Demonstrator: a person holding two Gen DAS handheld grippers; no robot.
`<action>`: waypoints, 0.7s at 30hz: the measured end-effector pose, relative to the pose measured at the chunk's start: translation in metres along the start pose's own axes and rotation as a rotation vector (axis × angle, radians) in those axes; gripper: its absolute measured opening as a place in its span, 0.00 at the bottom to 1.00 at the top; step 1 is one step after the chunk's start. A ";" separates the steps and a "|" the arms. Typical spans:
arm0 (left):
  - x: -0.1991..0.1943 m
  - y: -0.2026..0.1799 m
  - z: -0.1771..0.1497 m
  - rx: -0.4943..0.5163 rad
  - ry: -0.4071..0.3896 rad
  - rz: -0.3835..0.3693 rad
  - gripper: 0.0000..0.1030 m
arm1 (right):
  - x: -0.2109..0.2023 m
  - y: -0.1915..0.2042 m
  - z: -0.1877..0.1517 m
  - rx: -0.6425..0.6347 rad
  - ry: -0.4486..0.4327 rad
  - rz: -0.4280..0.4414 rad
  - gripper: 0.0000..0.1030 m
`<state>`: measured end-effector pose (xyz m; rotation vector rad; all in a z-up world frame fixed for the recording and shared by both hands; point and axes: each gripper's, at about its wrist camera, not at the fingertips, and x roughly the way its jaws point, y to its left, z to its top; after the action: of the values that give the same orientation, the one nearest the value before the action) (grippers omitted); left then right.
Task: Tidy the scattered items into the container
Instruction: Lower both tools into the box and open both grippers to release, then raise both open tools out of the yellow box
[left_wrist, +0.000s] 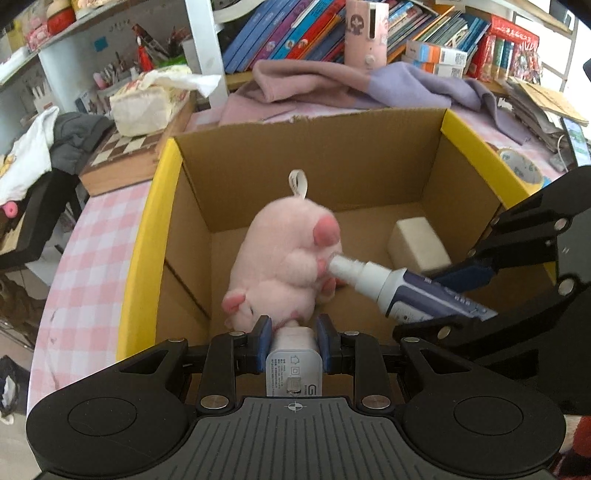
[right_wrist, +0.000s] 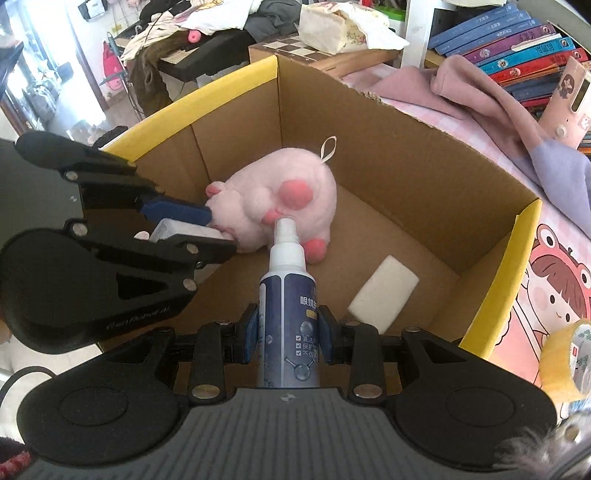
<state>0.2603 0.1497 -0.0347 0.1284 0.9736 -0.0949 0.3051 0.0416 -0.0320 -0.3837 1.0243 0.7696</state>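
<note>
A cardboard box (left_wrist: 314, 155) with yellow-edged flaps (right_wrist: 369, 122) holds a pink plush pig (left_wrist: 284, 262) (right_wrist: 280, 199) and a white foam block (left_wrist: 417, 243) (right_wrist: 384, 291). My left gripper (left_wrist: 293, 332) is shut on a white charger plug (left_wrist: 293, 365), held over the box's near side, close to the pig's head. From the right wrist view the left gripper (right_wrist: 218, 225) and plug (right_wrist: 177, 230) show at the left. My right gripper (right_wrist: 288, 325) is shut on a blue and white spray bottle (right_wrist: 286, 295) (left_wrist: 399, 288), its nozzle almost at the pig's belly.
The box stands on a pink checked tablecloth (left_wrist: 88, 236). Behind it lie a pink and lilac cloth (left_wrist: 354, 85), a chessboard box (left_wrist: 122, 155) with a tissue pack on it, and shelves of books (left_wrist: 295, 33). A roll of yellow tape (right_wrist: 569, 362) sits at the box's right.
</note>
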 end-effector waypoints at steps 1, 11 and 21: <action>0.001 0.001 -0.001 -0.004 0.002 -0.001 0.24 | 0.000 0.000 0.000 0.001 0.001 0.000 0.30; -0.016 0.001 -0.004 -0.020 -0.047 0.025 0.38 | -0.018 -0.002 -0.005 0.071 -0.099 0.008 0.36; -0.073 -0.003 -0.014 -0.076 -0.219 0.058 0.58 | -0.073 0.011 -0.024 0.105 -0.276 -0.042 0.41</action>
<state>0.2075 0.1506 0.0172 0.0745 0.7533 -0.0174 0.2611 0.0054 0.0205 -0.2011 0.7912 0.7052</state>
